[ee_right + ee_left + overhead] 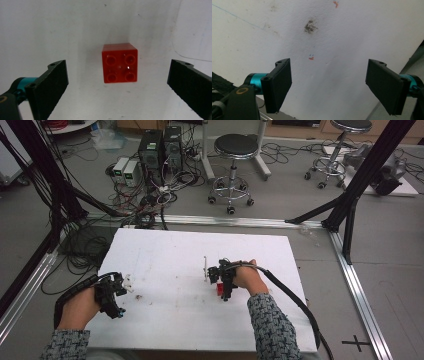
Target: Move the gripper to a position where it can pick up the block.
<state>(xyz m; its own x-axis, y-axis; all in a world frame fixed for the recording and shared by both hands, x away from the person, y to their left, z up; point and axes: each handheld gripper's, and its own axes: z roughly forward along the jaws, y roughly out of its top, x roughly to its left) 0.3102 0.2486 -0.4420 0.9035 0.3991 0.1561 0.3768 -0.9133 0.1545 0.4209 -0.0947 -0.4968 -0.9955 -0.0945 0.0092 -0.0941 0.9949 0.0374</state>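
Brick [220,290] mostly hidden beneath right hand-held gripper [223,282] from above.

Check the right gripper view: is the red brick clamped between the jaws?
No. The red four-stud brick sits on the white table with clear gaps to both wide-open jaws of the right gripper.

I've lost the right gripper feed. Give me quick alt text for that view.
A red four-stud brick sits studs-up on the white table, centred in the gap between the right gripper's open black tongs. Neither tong touches it; there is bare table on both sides of the brick.
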